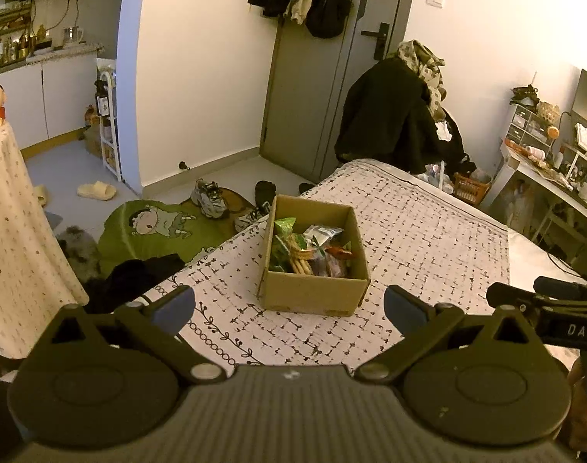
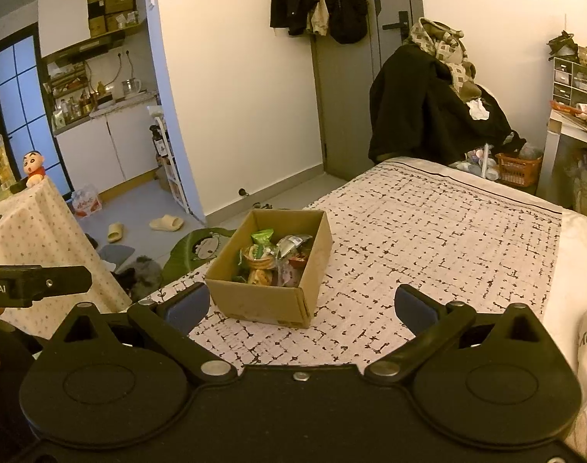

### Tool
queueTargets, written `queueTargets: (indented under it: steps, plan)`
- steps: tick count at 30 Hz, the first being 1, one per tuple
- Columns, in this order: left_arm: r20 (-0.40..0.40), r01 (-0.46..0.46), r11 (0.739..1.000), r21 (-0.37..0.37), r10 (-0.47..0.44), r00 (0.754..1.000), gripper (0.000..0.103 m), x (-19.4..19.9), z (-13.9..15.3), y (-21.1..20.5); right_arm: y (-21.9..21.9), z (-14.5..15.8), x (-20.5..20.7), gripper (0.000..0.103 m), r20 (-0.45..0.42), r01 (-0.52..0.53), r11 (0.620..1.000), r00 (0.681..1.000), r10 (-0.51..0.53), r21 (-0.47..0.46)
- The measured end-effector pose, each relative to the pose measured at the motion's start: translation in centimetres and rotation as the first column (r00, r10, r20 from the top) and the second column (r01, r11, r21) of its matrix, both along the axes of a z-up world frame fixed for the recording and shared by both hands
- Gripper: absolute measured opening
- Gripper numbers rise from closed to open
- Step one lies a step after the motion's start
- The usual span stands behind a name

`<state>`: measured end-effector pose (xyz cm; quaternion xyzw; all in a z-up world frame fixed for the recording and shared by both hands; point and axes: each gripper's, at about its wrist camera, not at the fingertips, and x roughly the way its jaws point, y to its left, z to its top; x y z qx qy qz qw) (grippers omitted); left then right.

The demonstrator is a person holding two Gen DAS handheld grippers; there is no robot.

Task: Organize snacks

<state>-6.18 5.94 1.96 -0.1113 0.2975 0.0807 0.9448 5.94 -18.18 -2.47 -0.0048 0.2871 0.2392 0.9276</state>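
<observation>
My left tool (image 1: 289, 308) hangs with its jaws spread wide and nothing between them, and my right tool (image 2: 303, 310) is the same: fully parted, empty. Both hover above the near end of the bed (image 1: 428, 231), pointing down its patterned cover.

The cardboard box (image 1: 312, 293) sits on the bed at about 12 o'clock from the left tool and 11 o'clock from the right one, close ahead of both. Its flaps are gone or folded in, so the top is open, and the snacks (image 1: 312, 249) lie heaped inside: green packets (image 2: 262, 237) at the far side, silvery clear wrappers (image 2: 293, 243) to their right, something biscuit-like in a see-through pack (image 2: 260, 274) nearer me. I see no snacks lying loose on the cover.

I judge these packets light, soft and crinkly, with slick film that will slide under a shallow pinch, and the biscuits inside will crack if squeezed across the middle. The best hold is a crimped end seam or a puffed corner standing above the heap. The box is stiff but light on a soft mattress, so it may shift or tip if I push against a wall; steadying its near rim with one tool looks wise.
</observation>
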Motion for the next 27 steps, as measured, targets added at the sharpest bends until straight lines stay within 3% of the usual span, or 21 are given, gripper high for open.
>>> queueTargets:
  steps: [27]
  plan:
    - [-0.015,0.021,1.000,-0.011,-0.021,1.000,0.103,0.84,-0.62,-0.63,0.06,-0.53,0.15,0.103,-0.005,0.005,1.000,1.000,-0.005,-0.008]
